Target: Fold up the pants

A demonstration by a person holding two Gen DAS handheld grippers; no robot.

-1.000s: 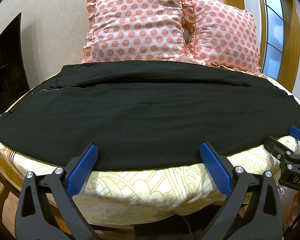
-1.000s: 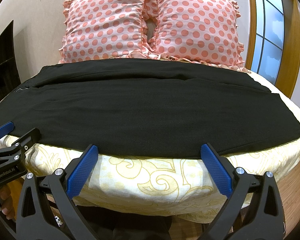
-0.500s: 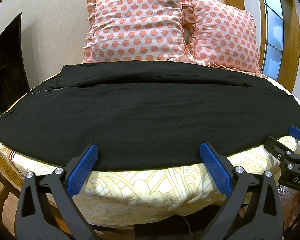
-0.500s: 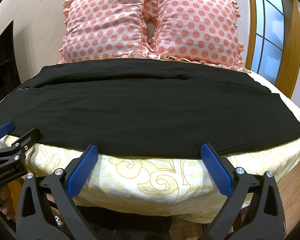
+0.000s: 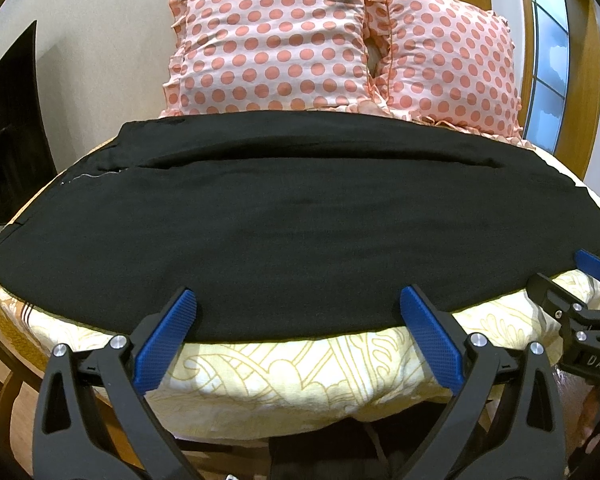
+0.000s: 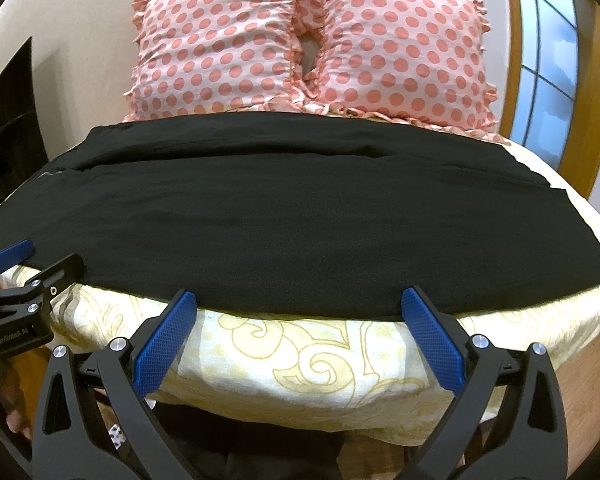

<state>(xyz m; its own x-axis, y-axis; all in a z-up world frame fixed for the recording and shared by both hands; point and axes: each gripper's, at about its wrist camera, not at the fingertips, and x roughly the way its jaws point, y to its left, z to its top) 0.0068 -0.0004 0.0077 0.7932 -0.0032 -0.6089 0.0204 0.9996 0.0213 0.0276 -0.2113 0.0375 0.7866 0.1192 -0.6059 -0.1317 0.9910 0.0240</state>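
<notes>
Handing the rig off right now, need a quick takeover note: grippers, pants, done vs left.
Left gripper: open, empty, at the near edge of the black fabric pants, not gripping them.
Right gripper: open, empty, at the same near edge, further right.
Pants: spread lengthwise across the bed with the yellow patterned sheet, one leg lying over the other, waist end to the left. Two pink polka-dot pillows stand behind them.
Done: pants laid flat, apparently folded in half leg on leg.
Left: grip the pants and make the remaining folds.
</notes>
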